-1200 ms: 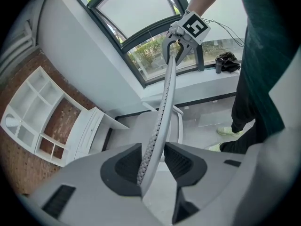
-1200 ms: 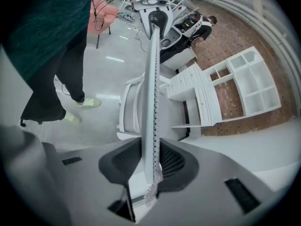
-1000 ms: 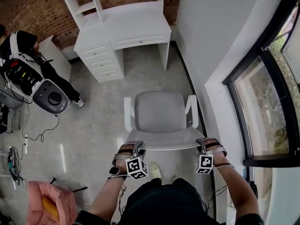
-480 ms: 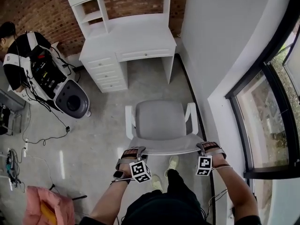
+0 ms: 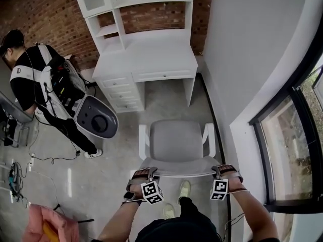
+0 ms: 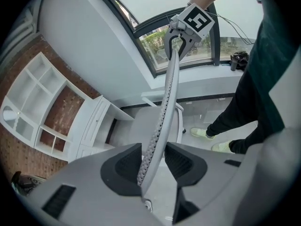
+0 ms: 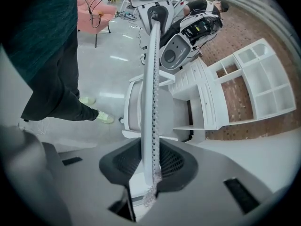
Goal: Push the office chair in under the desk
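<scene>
The office chair [image 5: 176, 140] has a grey seat and white armrests and faces the white desk [image 5: 156, 59], a short way back from the kneehole [image 5: 169, 97]. My left gripper [image 5: 150, 171] sits on the left end of the thin mesh backrest [image 6: 164, 107]; its jaws have just been opening a little, with the backrest edge still between the pads and touching them. My right gripper [image 5: 220, 169] is shut on the right end of the backrest [image 7: 149, 102]. Each gripper view shows the other gripper at the far end of the backrest, the right gripper [image 6: 176, 36] and the left gripper [image 7: 157, 13].
A person [image 5: 30, 84] wearing a rig of cables stands left of the desk beside a grey round device [image 5: 96, 117]. Cables [image 5: 15, 175] and a pink object [image 5: 48, 226] lie at the lower left. A white wall [image 5: 242, 59] and window [image 5: 298, 150] close the right side.
The chair and both grippers have moved forward toward the desk, which now shows larger and nearer. The person at the left has come further into view.
</scene>
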The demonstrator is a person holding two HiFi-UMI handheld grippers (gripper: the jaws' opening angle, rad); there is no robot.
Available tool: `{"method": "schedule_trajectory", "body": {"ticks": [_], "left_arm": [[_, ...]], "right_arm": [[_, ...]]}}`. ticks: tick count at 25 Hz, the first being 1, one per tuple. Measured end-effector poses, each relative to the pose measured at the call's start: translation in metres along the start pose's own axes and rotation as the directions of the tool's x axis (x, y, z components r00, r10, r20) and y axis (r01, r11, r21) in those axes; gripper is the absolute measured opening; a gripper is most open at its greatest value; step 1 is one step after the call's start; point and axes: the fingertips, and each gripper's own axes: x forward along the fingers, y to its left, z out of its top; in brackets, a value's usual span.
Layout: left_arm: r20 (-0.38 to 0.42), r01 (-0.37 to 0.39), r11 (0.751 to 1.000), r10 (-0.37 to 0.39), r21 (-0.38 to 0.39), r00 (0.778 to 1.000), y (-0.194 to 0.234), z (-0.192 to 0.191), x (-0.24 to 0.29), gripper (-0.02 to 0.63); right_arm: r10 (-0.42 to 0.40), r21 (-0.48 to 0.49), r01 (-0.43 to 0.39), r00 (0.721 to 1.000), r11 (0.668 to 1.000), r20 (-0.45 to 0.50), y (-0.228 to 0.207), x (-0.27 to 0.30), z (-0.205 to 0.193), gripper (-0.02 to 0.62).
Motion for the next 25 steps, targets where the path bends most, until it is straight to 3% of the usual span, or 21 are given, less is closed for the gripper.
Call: {"method": "schedule_trajectory", "body": {"ticks": [9, 15, 25], "left_arm": [[-0.061, 0.07, 0.994, -0.075, -0.081, 0.995, 0.059, 0.022, 0.032, 0.15], [-0.086, 0.041, 0.995, -0.05, -0.095, 0.995, 0.065, 0.046, 0.048, 0.14], [-0.137, 0.048, 0.987, -0.069, -0.151, 0.988, 0.147, 0.037, 0.068, 0.144]], "right_arm": [[0.013, -0.021, -0.012, 1.0, 1.0, 0.012, -0.068, 0.033, -0.02, 0.084], [-0.001, -0.065, 0.003, 0.999, 0.998, 0.032, -0.098, 0.054, -0.047, 0.086], [0.019, -0.052, -0.015, 0.997, 0.999, 0.073, -0.169, 0.08, -0.024, 0.086]]}}
